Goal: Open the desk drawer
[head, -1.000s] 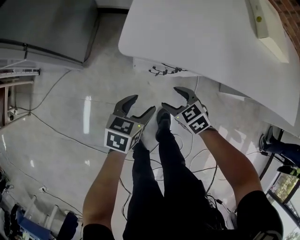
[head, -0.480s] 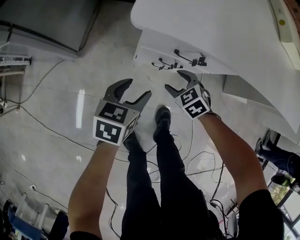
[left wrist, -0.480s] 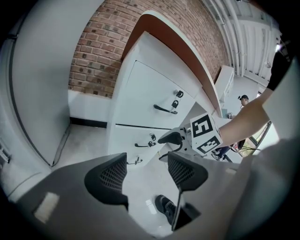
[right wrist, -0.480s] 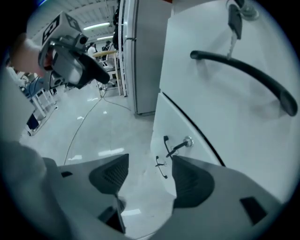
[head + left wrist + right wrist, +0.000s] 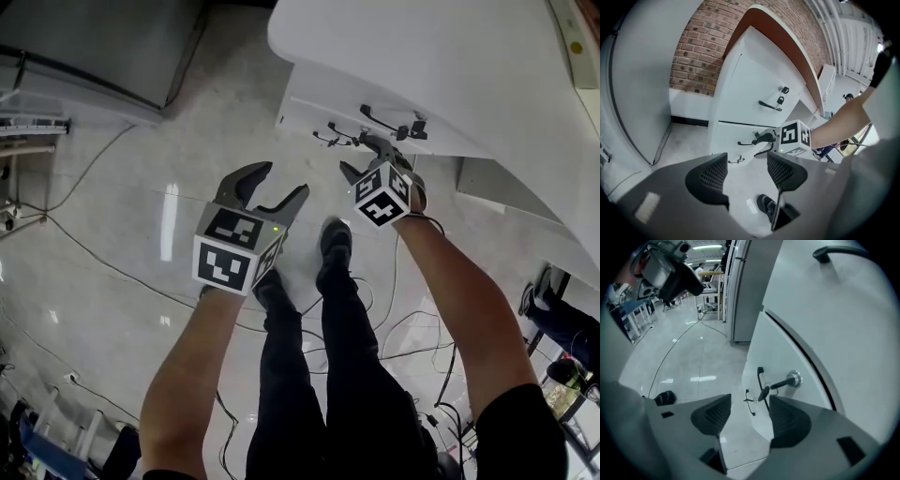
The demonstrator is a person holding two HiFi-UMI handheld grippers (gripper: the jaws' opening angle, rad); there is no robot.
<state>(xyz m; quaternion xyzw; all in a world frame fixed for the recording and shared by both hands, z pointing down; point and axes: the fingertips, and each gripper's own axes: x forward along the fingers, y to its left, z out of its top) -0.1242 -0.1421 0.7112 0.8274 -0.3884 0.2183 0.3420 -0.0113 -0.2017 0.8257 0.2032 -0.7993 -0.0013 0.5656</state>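
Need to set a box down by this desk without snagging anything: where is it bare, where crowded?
Bare: the floor between the grey cabinet and the drawer unit, and most of the desk top. Crowded: that unit's front, with handles and a key sticking out, and the cables around the shoes.

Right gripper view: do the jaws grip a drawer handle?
No, the right gripper has its jaws apart, though they have just been closing, and pressing on nothing; the handle lies beyond them.

The left gripper point(image 5: 749, 168) (jaws apart, just narrowing, nothing between) faces seemingly shut desk drawers point(image 5: 754, 84).
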